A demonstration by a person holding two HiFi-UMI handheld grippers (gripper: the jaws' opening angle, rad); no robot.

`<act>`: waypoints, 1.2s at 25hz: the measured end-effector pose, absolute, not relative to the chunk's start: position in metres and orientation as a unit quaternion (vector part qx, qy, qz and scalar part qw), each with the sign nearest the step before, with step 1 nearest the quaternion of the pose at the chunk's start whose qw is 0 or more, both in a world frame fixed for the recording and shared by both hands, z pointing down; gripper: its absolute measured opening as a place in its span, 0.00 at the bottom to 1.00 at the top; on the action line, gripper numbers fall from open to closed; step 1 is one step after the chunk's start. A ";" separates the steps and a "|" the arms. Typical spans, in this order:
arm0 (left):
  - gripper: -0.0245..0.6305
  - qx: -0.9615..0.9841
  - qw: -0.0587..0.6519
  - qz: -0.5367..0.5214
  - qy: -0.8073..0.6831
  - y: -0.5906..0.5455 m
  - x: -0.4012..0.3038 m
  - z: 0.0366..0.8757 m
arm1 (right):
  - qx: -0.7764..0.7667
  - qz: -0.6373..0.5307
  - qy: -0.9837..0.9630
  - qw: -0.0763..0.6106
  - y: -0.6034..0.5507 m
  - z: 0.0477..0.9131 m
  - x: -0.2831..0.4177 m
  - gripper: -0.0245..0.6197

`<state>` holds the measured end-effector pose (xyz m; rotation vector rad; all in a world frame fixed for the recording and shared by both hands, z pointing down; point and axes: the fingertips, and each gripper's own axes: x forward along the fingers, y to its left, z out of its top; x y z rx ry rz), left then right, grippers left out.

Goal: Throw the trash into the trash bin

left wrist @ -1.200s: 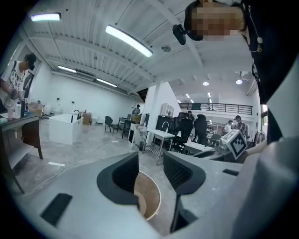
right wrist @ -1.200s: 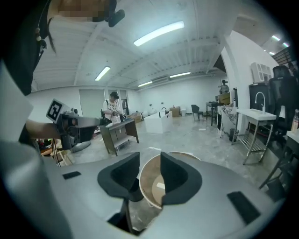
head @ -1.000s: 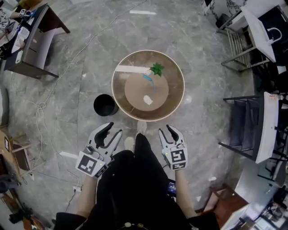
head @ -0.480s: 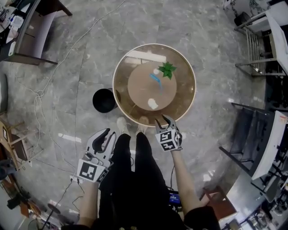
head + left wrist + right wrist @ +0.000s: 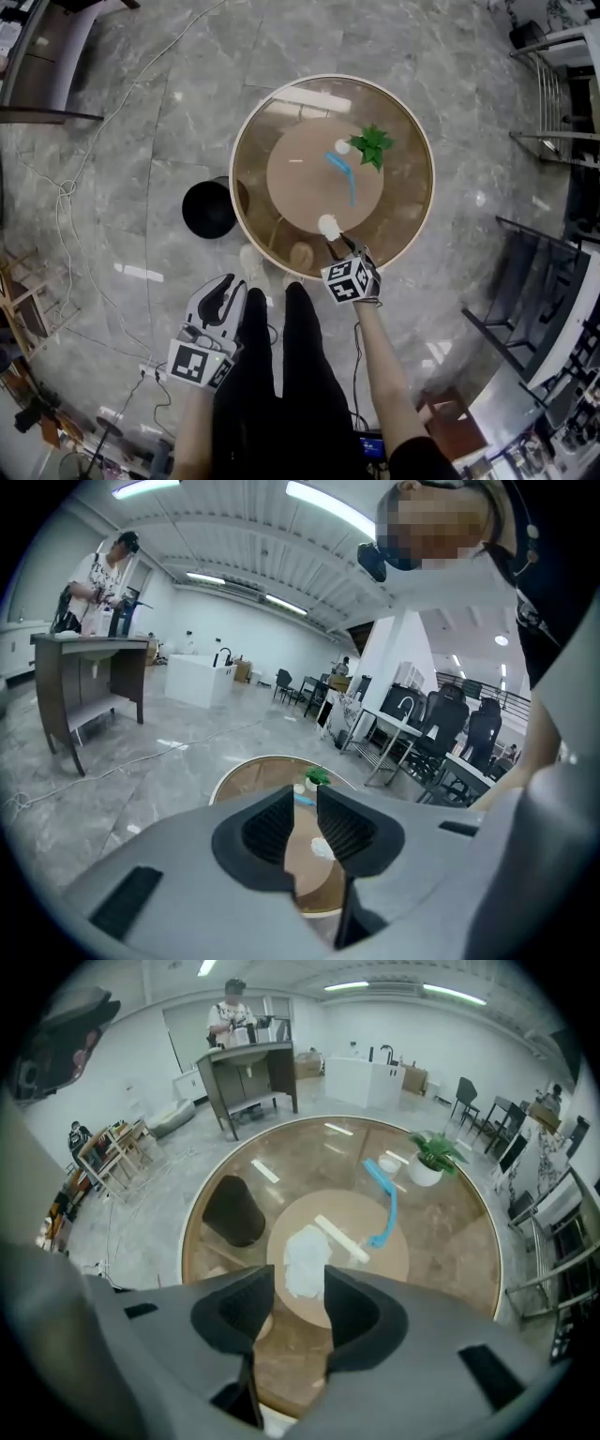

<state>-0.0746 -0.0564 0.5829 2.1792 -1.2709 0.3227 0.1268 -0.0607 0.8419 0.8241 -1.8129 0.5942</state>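
A crumpled white paper lies on the round glass table, near its front edge. My right gripper points steeply down just short of that paper; its jaws are opening and nothing is between them. A blue strip and a white stick lie beyond the paper. The black trash bin stands on the floor at the table's left. My left gripper hangs low by the person's left leg, its jaws closing to a narrow gap with nothing in it.
A small green plant in a white pot stands on the table's far right. Cables trail across the marble floor at the left. Metal racks line the right side. A person stands at a dark desk in the background.
My right gripper moved forward and down over the table's front edge to the crumpled paper. My left gripper dropped beside the leg and its jaws narrowed. The table looms larger.
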 end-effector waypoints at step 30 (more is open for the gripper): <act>0.12 0.736 0.329 0.072 -0.588 -0.026 -0.173 0.590 | 0.214 0.093 -0.830 0.507 -0.099 0.816 -0.076 0.10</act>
